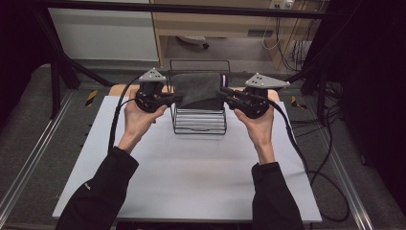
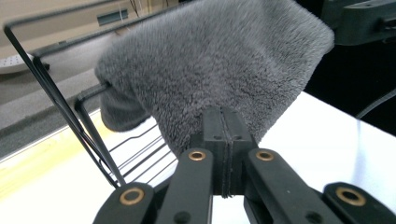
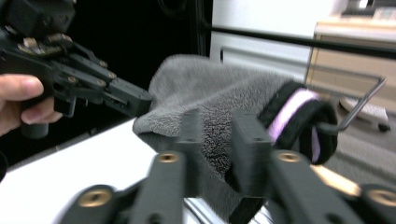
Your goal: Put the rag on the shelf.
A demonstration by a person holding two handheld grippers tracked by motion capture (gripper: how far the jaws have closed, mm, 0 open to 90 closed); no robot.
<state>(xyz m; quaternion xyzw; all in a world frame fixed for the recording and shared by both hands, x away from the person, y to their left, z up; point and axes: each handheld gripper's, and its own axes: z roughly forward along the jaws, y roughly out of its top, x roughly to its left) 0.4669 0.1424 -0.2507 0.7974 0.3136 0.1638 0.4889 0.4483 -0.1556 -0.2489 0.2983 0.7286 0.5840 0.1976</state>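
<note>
Draping a grey fleece cloth [image 1: 196,88] over the wire rack [image 1: 199,125]: left gripper [image 2: 223,140] clamped on one edge, right gripper [image 3: 219,140] part-open around the other, keeping it spread.

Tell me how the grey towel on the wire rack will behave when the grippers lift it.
The towel will probably flop: it already sags over the rack. Its fluffy pile suggests little weight and a sure grip for the left gripper, shut on one edge. The thin wire rack may shift if the cloth snags.
</note>
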